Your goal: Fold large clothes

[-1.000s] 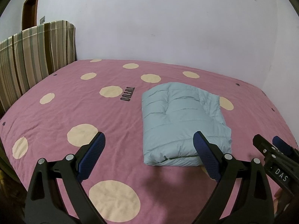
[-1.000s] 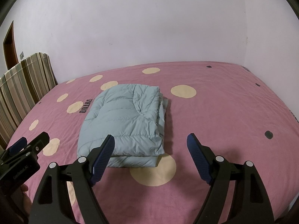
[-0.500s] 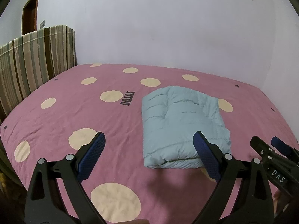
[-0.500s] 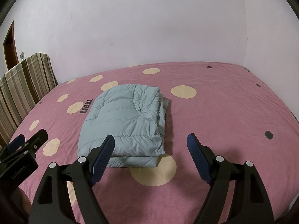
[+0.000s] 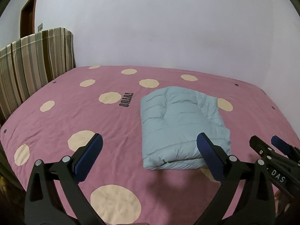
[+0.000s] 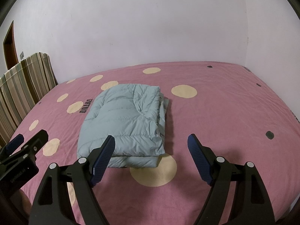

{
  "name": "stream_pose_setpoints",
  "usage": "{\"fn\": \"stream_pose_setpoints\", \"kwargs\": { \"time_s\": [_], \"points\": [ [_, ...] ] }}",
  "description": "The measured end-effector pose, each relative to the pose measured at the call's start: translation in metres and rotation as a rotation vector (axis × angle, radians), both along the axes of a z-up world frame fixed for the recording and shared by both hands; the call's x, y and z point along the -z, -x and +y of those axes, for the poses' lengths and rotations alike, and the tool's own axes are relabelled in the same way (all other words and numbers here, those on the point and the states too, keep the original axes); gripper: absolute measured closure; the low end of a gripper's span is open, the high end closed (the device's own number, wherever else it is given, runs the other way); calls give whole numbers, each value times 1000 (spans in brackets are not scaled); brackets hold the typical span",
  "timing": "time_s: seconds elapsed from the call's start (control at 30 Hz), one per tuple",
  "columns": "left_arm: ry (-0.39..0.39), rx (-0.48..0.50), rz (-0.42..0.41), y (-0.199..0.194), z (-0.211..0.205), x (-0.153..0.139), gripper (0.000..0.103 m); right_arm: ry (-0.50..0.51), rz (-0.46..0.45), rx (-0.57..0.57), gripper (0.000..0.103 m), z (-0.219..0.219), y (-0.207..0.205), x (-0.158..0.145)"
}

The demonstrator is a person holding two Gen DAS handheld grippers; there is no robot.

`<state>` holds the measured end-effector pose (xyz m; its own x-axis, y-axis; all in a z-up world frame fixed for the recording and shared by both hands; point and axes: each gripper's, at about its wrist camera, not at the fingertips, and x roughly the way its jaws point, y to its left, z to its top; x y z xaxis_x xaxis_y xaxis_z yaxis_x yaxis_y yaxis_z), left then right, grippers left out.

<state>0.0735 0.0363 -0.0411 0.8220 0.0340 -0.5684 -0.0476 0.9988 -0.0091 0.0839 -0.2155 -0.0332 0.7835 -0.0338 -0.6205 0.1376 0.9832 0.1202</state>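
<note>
A pale blue puffer jacket (image 5: 180,123) (image 6: 125,120) lies folded into a thick rectangle on the pink bed with cream dots (image 5: 56,116) (image 6: 215,116). My left gripper (image 5: 150,140) hovers open above the bed's near edge, its right pad in front of the jacket's near right corner, nothing between the pads. My right gripper (image 6: 151,142) is open too, held short of the jacket's near edge and empty. Each gripper shows at the edge of the other's view: the right one (image 5: 266,146) at the lower right, the left one (image 6: 28,140) at the lower left.
A striped headboard cushion (image 5: 33,63) (image 6: 24,82) stands along the bed's left side. White walls (image 5: 159,28) close the far side and the right. A brown door frame (image 5: 28,18) is at the far left. Dark lettering (image 5: 127,99) is printed on the sheet left of the jacket.
In the left wrist view the scene has slid slightly downward. Both grippers stay open and the jacket has not moved.
</note>
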Motion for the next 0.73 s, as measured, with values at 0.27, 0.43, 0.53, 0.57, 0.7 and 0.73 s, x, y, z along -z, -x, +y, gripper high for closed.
{"fn": "stream_pose_setpoints", "kwargs": {
  "time_s": [0.27, 0.43, 0.53, 0.57, 0.7, 0.73],
  "points": [
    [-3, -11, -17, -2, 0, 3, 2, -1, 3, 1, 25, -1, 0, 3],
    [2, -7, -17, -9, 1, 5, 2, 2, 5, -2, 25, -3, -3, 7],
    [14, -30, 7, -17, 7, 7, 2, 1, 7, 5, 25, -7, -6, 9],
    [19, -30, 14, -19, 9, 9, 2, -1, 11, 11, 25, -10, -8, 11],
    [38, -46, 49, -34, 20, 19, 2, 2, 31, 37, 25, -24, -15, 21],
    [42, -49, 57, -39, 24, 23, 2, 2, 36, 47, 25, -28, -17, 24]
  ]
}}
